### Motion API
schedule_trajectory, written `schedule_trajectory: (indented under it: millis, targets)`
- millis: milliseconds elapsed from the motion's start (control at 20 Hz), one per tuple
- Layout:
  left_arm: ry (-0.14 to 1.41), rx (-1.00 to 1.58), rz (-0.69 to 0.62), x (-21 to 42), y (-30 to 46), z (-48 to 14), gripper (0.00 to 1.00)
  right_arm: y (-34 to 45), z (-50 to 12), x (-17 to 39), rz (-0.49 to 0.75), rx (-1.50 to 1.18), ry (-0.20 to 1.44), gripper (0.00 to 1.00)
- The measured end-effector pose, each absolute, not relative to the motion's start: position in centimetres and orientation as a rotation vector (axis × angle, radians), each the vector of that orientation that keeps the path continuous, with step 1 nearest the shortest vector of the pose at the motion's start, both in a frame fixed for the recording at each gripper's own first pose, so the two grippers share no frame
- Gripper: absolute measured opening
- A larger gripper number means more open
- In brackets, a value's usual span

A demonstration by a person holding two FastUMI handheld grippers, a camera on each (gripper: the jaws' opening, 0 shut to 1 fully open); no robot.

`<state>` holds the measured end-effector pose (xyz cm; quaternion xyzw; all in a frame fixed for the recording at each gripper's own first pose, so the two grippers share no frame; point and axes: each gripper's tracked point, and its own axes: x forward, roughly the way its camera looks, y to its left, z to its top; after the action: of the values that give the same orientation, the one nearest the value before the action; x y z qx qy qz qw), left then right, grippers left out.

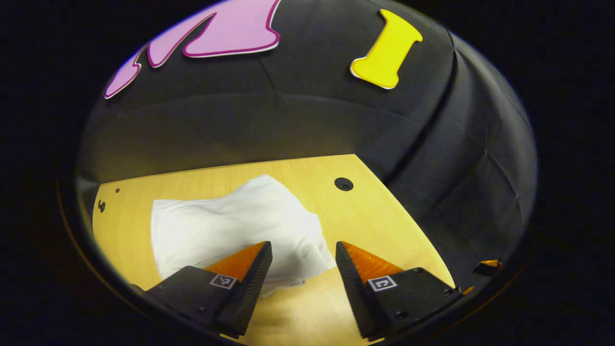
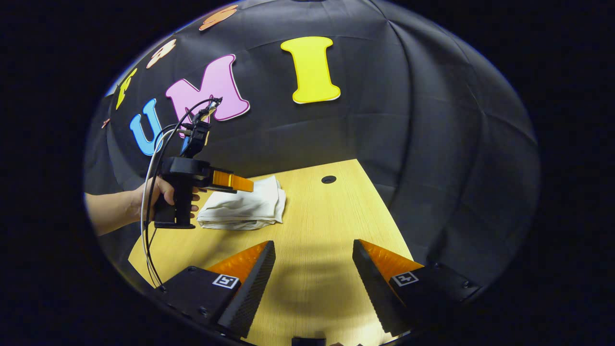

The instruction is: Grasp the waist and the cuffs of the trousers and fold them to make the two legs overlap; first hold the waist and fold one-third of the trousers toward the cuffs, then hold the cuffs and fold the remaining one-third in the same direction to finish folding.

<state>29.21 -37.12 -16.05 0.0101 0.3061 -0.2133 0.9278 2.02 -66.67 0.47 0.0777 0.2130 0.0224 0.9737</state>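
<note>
Soft matt cloth trousers (image 1: 230,226) on a smooth, light wood-grain table (image 1: 384,226)

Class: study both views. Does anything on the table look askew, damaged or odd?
Nothing stands out. The white trousers lie folded in a slightly rumpled bundle on the wooden table; both grippers are open and empty.

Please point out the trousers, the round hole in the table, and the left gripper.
trousers (image 1: 230,226), left gripper view, middle of the folded white cloth.
hole (image 1: 343,184), left gripper view, its dark centre.
left gripper (image 2: 247,185), right gripper view, tips of its fingers above the trousers.
</note>
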Motion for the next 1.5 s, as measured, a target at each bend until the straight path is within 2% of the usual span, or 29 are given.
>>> schedule_trajectory:
  millis: [100, 150, 500, 750, 950, 1300, 1500]
  targets:
    - [0.588, 0.043, -0.392, 27.8, -34.6, -14.4, 0.91, -66.2, 1.2, 1.5, 0.048, 0.14, 0.422, 0.98]
    - [0.565, 0.051, -0.376, 27.1, -33.6, -13.6, 0.98, -66.0, 1.6, 1.1, 0.051, 0.131, 0.417, 0.98]
    - [0.362, 0.04, -0.267, 17.6, -23.9, -6.7, 0.98, -63.9, 5.3, -2.0, 0.002, 0.07, 0.355, 0.98]
    - [0.265, 0.089, -0.255, 8.8, -17.9, -4.3, 0.97, -59.5, 7.5, -3.5, -0.008, 0.043, 0.316, 0.99]
    - [0.208, 0.017, -0.189, 3.4, -13.0, -3.6, 0.97, -55.5, 8.9, -5.8, -0.01, 0.049, 0.296, 0.99]
    - [0.126, -0.112, -0.039, -0.8, -5.7, -4.0, 0.97, -46.9, 8.9, -9.1, 0.062, 0.061, 0.331, 0.99]
    - [0.123, -0.127, -0.051, -1.7, -3.4, -4.4, 0.97, -43.4, 8.4, -9.8, 0.091, 0.044, 0.344, 0.99]
